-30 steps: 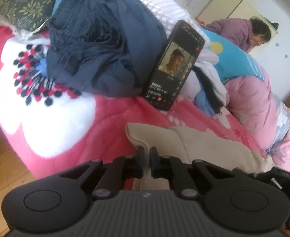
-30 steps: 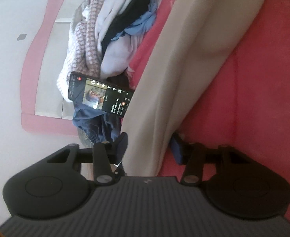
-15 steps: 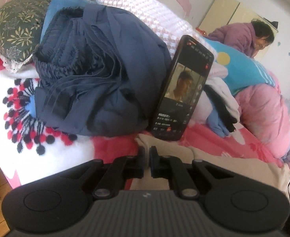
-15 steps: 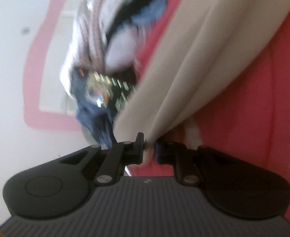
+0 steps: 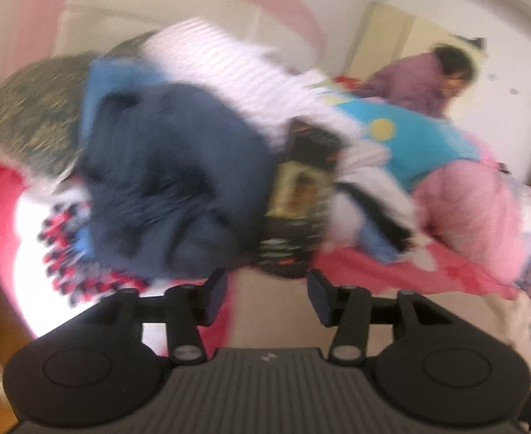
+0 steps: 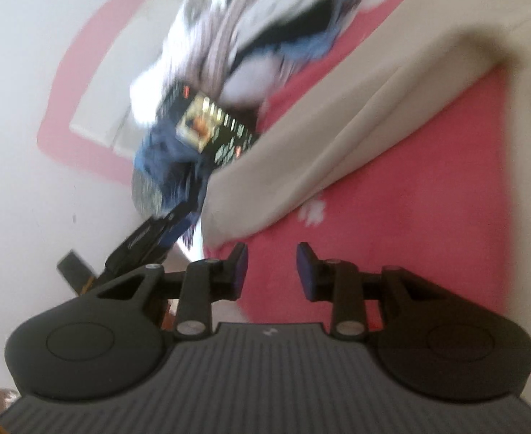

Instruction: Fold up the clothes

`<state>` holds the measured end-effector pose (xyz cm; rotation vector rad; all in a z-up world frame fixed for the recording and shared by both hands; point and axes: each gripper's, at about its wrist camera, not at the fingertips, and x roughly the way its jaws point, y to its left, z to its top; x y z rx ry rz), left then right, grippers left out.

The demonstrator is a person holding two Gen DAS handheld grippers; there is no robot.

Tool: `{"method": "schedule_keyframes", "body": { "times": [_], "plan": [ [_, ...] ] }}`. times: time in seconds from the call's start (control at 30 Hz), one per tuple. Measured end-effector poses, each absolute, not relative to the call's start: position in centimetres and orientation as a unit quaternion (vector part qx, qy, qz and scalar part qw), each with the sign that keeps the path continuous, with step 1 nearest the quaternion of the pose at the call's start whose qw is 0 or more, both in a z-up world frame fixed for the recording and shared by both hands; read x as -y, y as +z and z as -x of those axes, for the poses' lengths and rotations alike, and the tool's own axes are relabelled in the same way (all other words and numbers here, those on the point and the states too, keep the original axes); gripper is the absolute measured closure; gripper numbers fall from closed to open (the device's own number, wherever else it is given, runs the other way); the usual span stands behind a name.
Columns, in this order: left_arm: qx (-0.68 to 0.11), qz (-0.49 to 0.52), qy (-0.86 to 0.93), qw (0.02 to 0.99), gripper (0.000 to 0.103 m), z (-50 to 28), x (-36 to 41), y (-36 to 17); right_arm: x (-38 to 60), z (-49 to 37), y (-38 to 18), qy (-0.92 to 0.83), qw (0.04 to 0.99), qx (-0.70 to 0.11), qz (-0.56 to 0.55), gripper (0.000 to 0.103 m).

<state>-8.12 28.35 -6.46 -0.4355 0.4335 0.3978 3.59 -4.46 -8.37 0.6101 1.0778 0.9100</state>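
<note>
Both wrist views are motion-blurred. Left wrist view: the left gripper hangs over the near edge of the long beige cloth garment, which lies flat on the pink fleece bedspread; its jaws are opening, the pads stand clear of the fabric, and nothing is pinched between them. Behind it a crumpled navy-blue garment is heaped on the bedspread, and a black smartphone with a lit screen leans upright against that heap. Farther back lie a white-and-pink striped pillow, a turquoise cushion and a pink quilted duvet. A person in a purple top sits at the far side.

Right wrist view: the right gripper hovers over bare bedspread just beside the garment's folded end; its jaws are opening, released, with only the bedspread seen between them. The garment runs diagonally away toward the upper right.
</note>
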Motion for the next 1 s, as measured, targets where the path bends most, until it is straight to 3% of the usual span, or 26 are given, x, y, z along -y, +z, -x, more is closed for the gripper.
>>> {"method": "schedule_keyframes", "body": {
  "times": [0.3,0.5,0.6,0.73,1.0],
  "plan": [
    [-0.258,0.172,0.036,0.95,0.044,2.2,-19.9,-6.1,16.2,-3.9,-6.2,0.303,0.804,-0.386,-0.336,0.074],
    [-0.312,0.138,-0.007,0.94,0.045,-1.1,-15.9,-8.7,15.5,-6.1,-4.5,0.29,0.847,-0.36,-0.262,0.074],
    [-0.332,0.11,-0.04,0.936,0.045,-0.7,-13.6,-9.4,12.6,-7.4,-3.7,0.3,0.87,-0.352,-0.169,0.074],
    [-0.321,0.077,-0.044,0.943,0.044,0.7,-11.9,-9.6,8.7,-8.5,-3.9,0.319,0.873,-0.361,-0.078,0.074],
    [-0.313,0.044,-0.063,0.947,0.044,-1.5,-11.1,-10.5,6.2,-11.1,-9.0,0.312,0.831,-0.451,-0.095,0.077]
  ]
}}
